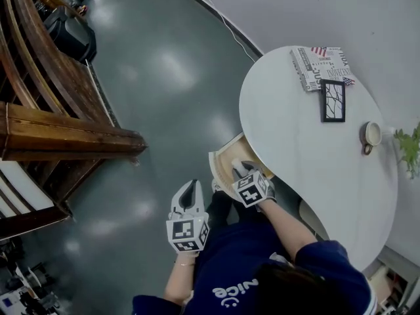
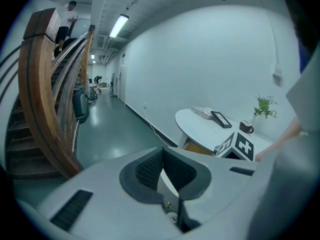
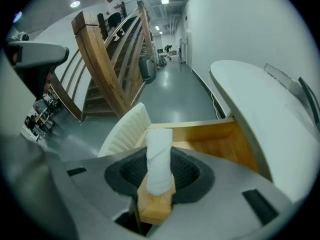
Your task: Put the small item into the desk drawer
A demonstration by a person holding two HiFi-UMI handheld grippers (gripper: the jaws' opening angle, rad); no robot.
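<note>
My right gripper (image 3: 159, 153) is shut on the small item (image 3: 159, 166), a white roll standing on a little wooden block, held upright between the dark pads. Just ahead of it the desk drawer (image 3: 215, 139) stands open, wooden inside, with a white ribbed front (image 3: 122, 131). In the head view the right gripper (image 1: 241, 168) hovers over the open drawer (image 1: 223, 156) at the near edge of the white table (image 1: 308, 149). My left gripper (image 1: 191, 186) hangs to the left of the drawer above the floor. Its jaws (image 2: 162, 151) meet at the tips with nothing between them.
On the table's far part lie a newsprint-pattern box (image 1: 321, 65), a black picture frame (image 1: 333, 100), a cup (image 1: 371, 135) and a small plant (image 1: 410, 148). A wooden staircase (image 1: 59, 130) stands at the left across the grey floor. A white wall runs behind the table.
</note>
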